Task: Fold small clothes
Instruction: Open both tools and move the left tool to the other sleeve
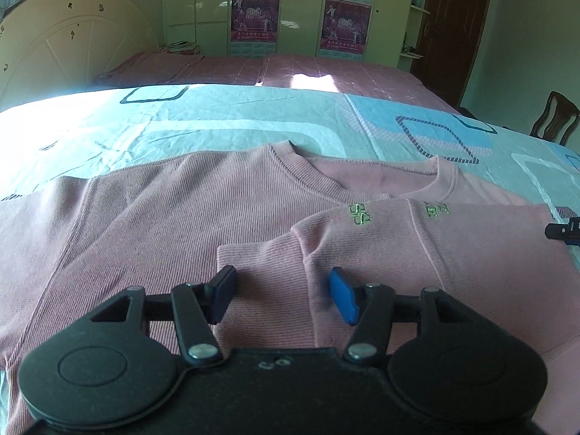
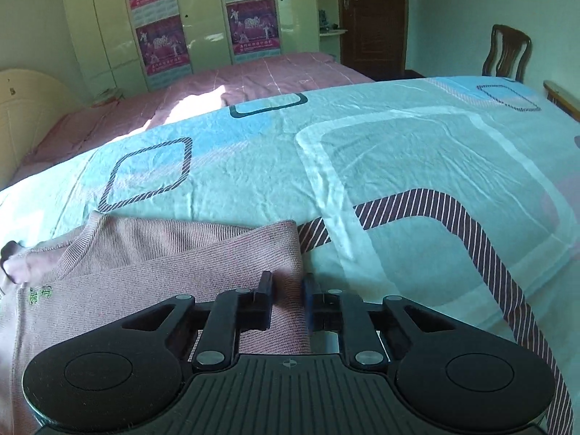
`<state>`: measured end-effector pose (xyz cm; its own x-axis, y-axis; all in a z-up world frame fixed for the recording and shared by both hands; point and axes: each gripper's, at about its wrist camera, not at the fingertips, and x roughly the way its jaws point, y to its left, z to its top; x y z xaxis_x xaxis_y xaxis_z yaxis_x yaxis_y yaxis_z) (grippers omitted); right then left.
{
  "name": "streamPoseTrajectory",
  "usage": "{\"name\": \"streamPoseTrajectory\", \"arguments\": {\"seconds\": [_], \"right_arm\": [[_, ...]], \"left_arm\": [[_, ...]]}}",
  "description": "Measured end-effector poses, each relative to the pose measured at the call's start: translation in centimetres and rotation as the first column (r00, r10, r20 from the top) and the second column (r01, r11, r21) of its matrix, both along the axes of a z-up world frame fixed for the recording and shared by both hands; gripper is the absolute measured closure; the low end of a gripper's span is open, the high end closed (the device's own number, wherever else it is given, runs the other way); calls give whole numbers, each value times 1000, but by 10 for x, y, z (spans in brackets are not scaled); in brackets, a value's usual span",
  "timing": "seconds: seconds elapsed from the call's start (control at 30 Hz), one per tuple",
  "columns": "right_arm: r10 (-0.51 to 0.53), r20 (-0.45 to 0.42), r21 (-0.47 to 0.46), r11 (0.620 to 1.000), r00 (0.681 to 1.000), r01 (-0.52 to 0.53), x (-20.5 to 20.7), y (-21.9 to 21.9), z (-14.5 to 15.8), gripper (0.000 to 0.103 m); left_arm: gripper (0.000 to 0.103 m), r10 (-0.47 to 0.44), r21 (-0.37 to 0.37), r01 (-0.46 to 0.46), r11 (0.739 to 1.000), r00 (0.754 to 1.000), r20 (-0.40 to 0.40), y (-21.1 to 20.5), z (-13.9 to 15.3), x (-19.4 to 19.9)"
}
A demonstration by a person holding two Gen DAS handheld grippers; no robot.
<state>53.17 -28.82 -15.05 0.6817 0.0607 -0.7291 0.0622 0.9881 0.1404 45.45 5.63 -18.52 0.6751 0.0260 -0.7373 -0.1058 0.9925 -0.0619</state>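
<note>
Shirt point(image 1: 181, 217) flat on sheet point(image 1: 217, 119), collar at the far side. One sleeve point(image 1: 453, 239) folded across its front. Left gripper point(image 1: 282, 295) over the shirt's near part, straddling the folded cuff. Right gripper point(image 2: 287, 301) at the shirt's right edge point(image 2: 290, 253), cloth between its fingers. Second bed point(image 1: 290, 69) behind, wardrobe point(image 1: 203, 7) beyond it, headboard point(image 1: 61, 36) far left, chair point(image 2: 505, 52) far right.

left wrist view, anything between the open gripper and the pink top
Nothing visible does. The left gripper hangs open directly over the pink top, above its folded-in sleeve, with only bare fabric between the fingers.
</note>
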Motion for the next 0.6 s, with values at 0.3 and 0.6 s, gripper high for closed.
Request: {"name": "streamPoseTrajectory", "arguments": {"seconds": [0.3,0.6], "right_arm": [[132,30,61,989,991,-133,-67,37,28,60],[235,10,111,966,972,-234,-109,97,35,60]], "left_arm": [[29,26,-20,-25,999,999,26,21,32,-24],[28,116,-32,-116,993,993,4,76,40,-74]]}}
